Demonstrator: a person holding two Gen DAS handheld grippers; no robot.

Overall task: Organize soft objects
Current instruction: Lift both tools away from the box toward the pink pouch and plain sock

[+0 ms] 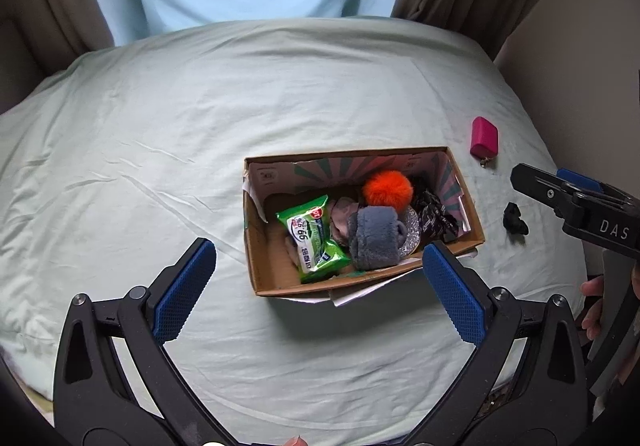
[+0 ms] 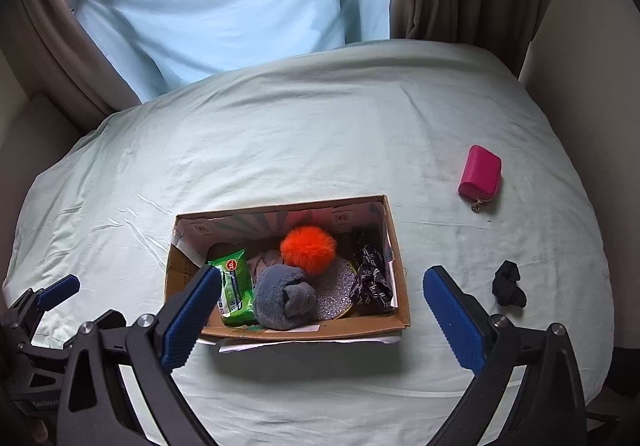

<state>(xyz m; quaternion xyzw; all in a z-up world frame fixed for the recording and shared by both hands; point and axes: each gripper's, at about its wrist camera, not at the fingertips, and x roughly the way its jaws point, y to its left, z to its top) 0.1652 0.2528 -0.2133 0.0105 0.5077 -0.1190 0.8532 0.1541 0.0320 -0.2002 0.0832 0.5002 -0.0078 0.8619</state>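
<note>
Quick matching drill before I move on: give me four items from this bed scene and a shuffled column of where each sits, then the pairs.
Items:
1. orange pom-pom
2. pink pouch
3. black scrunchie
4. green wipes pack

Places:
A. on the sheet, nearest the right tongs
B. in the cardboard box, left part
C. on the sheet, far right, beyond the box
D. in the box, by the far wall

Pairs: 1-D, 2-C, 3-A, 4-B

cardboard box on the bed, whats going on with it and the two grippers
A person holds two grippers above a bed, sorting soft items into the cardboard box. The box already holds a green wipes pack, an orange pompom and a grey fuzzy item. A pink pouch and a small black fabric piece lie outside it on the sheet. The left gripper and right gripper are open and empty.
</note>
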